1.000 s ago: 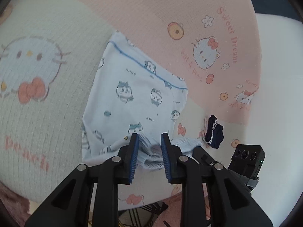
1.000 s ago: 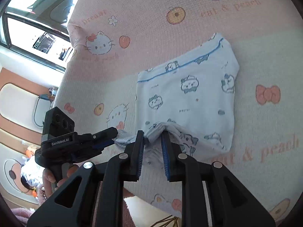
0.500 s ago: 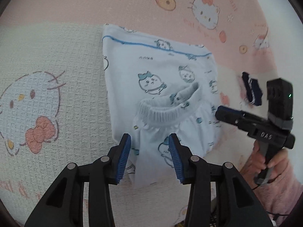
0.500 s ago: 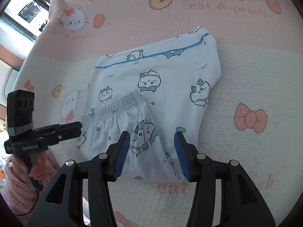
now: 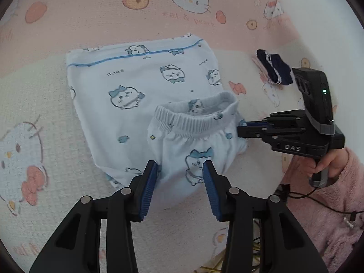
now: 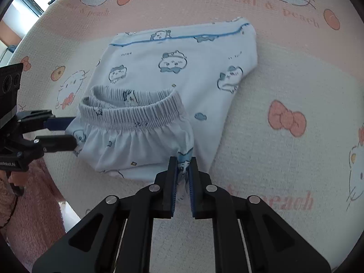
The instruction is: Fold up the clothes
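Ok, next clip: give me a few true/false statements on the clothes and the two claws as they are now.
1. The right claw is closed on an edge of the light blue garment. True.
2. The left claw is clamped shut on the elastic waistband. False: its jaws stand open, around the garment's near part.
3. The waistband end lies folded over the garment's printed body. True.
4. A dark navy sock lies on top of the garment. False: it lies apart, on the pink cat-print blanket.

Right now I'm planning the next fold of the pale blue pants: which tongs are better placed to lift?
Right. The right tongs are pinched on the pants' near edge; the left tongs stand open around the cloth.
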### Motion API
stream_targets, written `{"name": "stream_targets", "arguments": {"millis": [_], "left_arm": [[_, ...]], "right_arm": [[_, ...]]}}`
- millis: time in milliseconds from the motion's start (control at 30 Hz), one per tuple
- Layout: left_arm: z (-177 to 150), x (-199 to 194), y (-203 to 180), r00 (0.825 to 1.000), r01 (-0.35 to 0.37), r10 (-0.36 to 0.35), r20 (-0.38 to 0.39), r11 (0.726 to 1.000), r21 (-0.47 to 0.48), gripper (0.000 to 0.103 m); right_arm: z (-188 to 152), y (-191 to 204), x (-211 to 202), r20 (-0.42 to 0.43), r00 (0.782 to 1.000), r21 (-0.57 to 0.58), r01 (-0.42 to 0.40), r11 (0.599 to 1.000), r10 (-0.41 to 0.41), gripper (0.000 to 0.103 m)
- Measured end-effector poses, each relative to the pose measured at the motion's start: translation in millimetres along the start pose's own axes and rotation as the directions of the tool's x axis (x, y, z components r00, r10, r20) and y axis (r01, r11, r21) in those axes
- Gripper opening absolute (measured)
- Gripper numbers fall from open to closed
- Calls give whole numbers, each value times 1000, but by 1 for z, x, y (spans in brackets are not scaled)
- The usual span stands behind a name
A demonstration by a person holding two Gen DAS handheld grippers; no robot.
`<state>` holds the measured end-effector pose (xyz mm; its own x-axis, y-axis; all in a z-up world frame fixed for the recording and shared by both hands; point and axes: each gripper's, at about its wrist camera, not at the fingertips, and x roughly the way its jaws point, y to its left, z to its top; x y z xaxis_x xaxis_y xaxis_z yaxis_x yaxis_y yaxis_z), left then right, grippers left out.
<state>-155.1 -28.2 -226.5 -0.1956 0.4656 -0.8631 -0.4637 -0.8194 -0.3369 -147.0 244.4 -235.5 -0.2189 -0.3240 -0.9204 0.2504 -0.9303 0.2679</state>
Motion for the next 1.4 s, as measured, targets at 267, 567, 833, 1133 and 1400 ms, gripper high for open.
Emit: {"name": "stream_targets", "arguments": {"millis": [267,567,833,1133,1400], "left_arm": [[2,22,18,975,104,-102,-197,995,0,46],[-19,-9,37,959,29,-20,-282,999,27,46],[15,13,24,973,75,-62,-224,996,48,47],[-12,15,24,933,124,-76,-351,986,116,49],[-21,-19,14,959,16,56,-277,968,249,49]], "right_arm": [[5,-12,5,2,1000,46,-8,999,8,15],[2,-18,-4,14,1000,101,-5,995,4,27],[1,-1,-5,36,999,89,20,996,-23,29],[-15,1,-14,20,1000,65,18,998,-20,32],[-27,-17,-22,5,998,124,54,991,-55,52]]}}
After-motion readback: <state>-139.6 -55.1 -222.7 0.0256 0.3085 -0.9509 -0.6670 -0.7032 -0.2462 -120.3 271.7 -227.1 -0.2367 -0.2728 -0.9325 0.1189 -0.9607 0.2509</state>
